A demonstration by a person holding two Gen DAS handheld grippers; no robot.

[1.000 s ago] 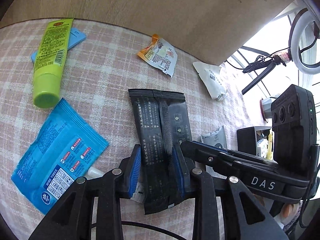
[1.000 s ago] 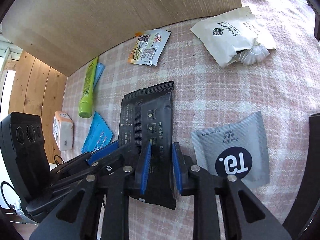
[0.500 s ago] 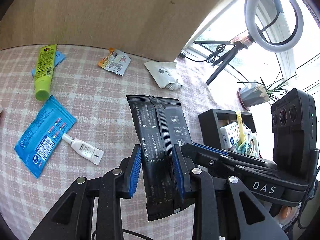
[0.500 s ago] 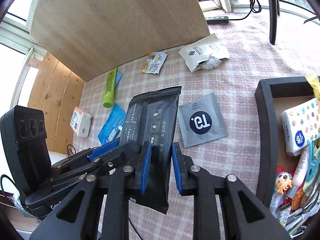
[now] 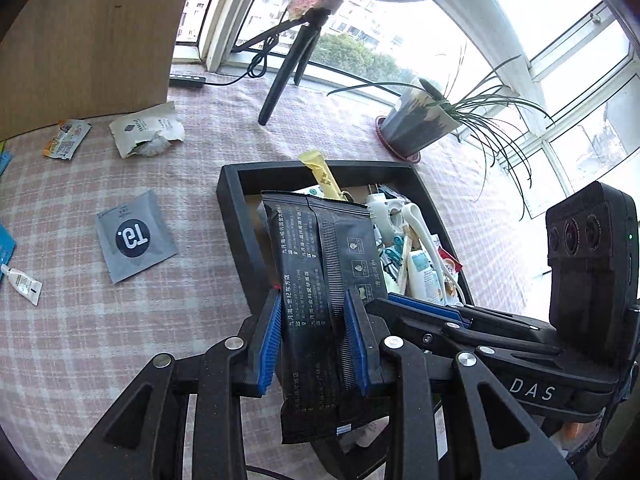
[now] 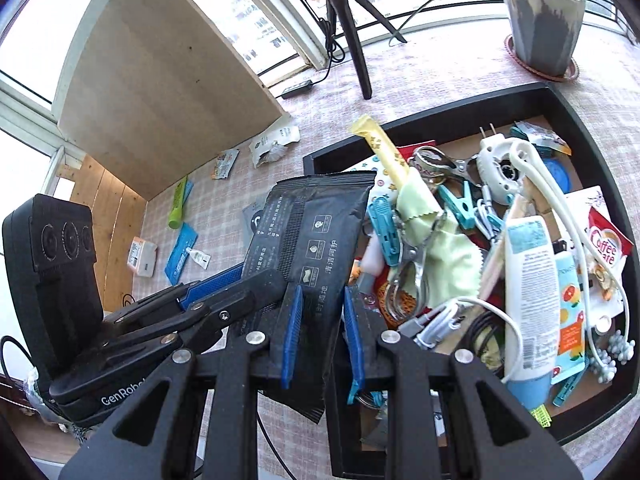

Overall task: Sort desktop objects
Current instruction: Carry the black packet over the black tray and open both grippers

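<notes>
Both grippers, left (image 5: 314, 336) and right (image 6: 320, 332), clamp the black pouch (image 5: 320, 276); Chinese print; long axis runs forward over the tray (image 5: 236, 216); "Coffee-mate" sachet (image 6: 606, 240) inside.

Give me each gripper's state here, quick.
Left gripper: shut on the black packet, held over the black tray.
Right gripper: shut on the same black packet.
</notes>
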